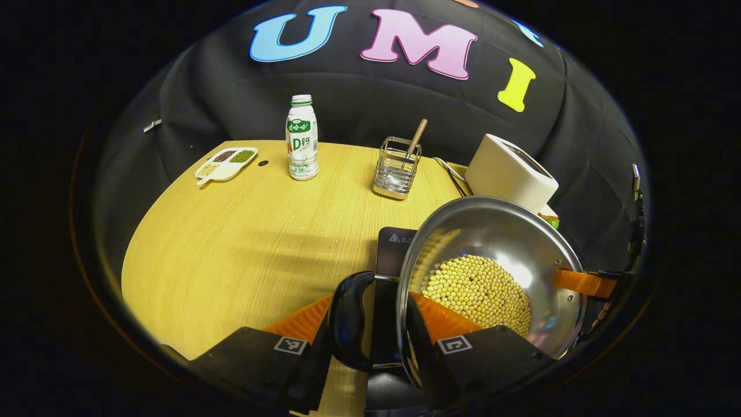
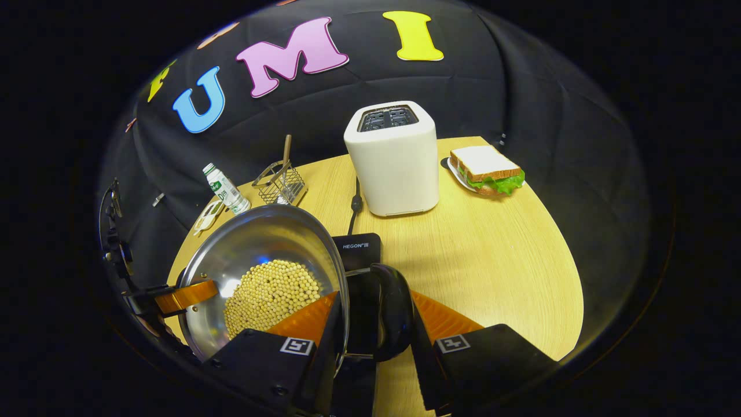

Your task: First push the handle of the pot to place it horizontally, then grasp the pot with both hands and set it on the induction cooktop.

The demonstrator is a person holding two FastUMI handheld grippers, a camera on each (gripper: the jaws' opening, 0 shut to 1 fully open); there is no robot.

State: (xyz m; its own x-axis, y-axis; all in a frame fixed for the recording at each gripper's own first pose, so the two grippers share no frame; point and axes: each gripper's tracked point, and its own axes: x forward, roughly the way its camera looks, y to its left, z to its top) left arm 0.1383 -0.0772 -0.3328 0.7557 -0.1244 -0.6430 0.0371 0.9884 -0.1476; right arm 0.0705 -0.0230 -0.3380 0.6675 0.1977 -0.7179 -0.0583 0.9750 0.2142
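Both tongs [image 1: 373,324] [image 2: 370,324] clamp black side handles of the shiny steel pot [image 1: 509,243], half-full of yellow beans [image 1: 480,289].

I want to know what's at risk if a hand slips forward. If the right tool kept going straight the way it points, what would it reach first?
Likely the black induction cooktop just beyond the pot handle that the right tool grips; further along stands the white toaster. Depth is unclear, and it may pass above the cooktop.

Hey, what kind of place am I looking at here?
Probably a mock kitchen set up in a booth: a wooden table holds a toaster, a sandwich and a pot of beans above a cooktop.
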